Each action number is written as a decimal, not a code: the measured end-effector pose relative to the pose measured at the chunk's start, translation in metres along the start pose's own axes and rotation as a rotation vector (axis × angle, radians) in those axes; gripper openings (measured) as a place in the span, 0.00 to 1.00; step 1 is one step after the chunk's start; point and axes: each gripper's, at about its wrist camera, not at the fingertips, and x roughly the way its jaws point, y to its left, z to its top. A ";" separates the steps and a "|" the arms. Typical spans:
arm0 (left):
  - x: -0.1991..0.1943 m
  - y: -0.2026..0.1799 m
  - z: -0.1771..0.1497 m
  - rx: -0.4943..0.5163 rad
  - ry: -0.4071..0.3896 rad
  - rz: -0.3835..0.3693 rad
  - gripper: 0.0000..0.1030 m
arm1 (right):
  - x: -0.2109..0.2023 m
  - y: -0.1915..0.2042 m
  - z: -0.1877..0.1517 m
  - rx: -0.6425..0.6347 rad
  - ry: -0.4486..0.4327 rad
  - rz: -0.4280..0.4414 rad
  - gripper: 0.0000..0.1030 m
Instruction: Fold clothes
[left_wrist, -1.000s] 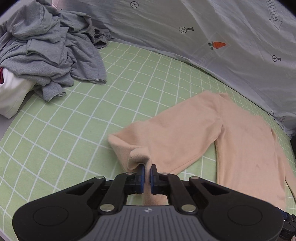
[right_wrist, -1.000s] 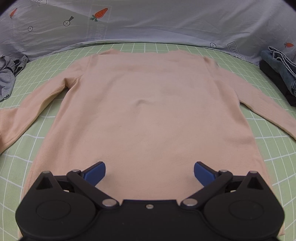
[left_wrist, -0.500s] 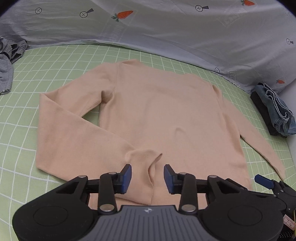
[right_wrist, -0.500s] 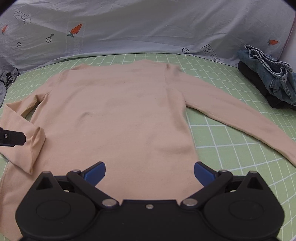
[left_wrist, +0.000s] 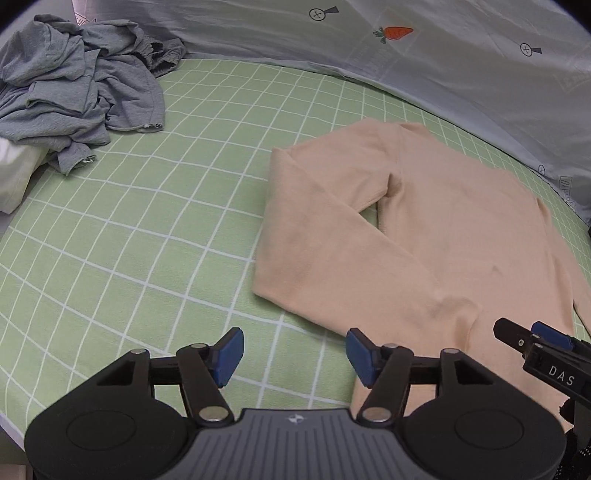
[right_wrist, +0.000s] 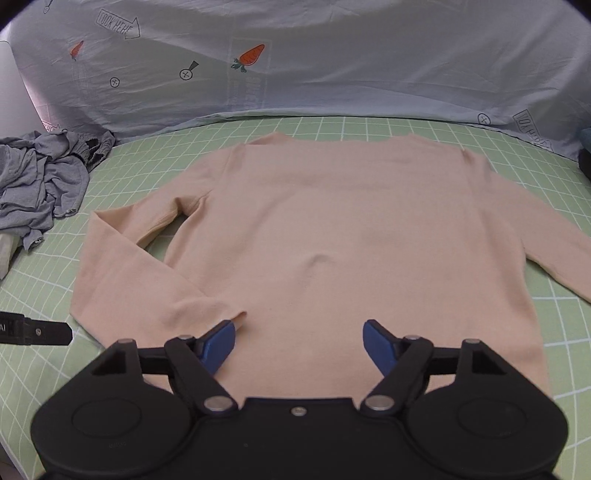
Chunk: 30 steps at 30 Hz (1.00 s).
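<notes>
A peach long-sleeved top (right_wrist: 332, 236) lies flat on the green checked sheet (left_wrist: 147, 240). Its left sleeve (left_wrist: 332, 251) is folded in, with the cuff resting on the body near the hem. My left gripper (left_wrist: 294, 356) hovers over bare sheet just left of that sleeve, its jaws opening with nothing between them. My right gripper (right_wrist: 298, 343) hangs over the lower middle of the top (left_wrist: 480, 229), jaws closing, with no cloth pinched between them. A tip of the right gripper (left_wrist: 535, 341) shows at the right of the left wrist view.
A heap of grey clothes (left_wrist: 74, 88) lies at the back left beside a white item (left_wrist: 14, 173). A pale blue carrot-print cover (right_wrist: 295, 62) rises along the far side. Dark folded clothing (right_wrist: 585, 155) sits at the right edge.
My left gripper let go of the sleeve cuff, opened and drew away to the left. The sleeve now lies folded onto the body. My right gripper's jaws have narrowed.
</notes>
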 end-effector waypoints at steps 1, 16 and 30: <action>0.000 0.008 0.001 0.002 0.003 0.007 0.60 | 0.004 0.007 0.000 0.007 0.008 0.019 0.61; 0.010 0.045 0.026 0.134 0.013 0.009 0.60 | 0.014 0.047 -0.010 0.061 -0.037 -0.055 0.04; -0.001 -0.075 -0.012 0.180 0.000 -0.027 0.61 | -0.045 -0.051 -0.009 0.026 -0.133 -0.062 0.04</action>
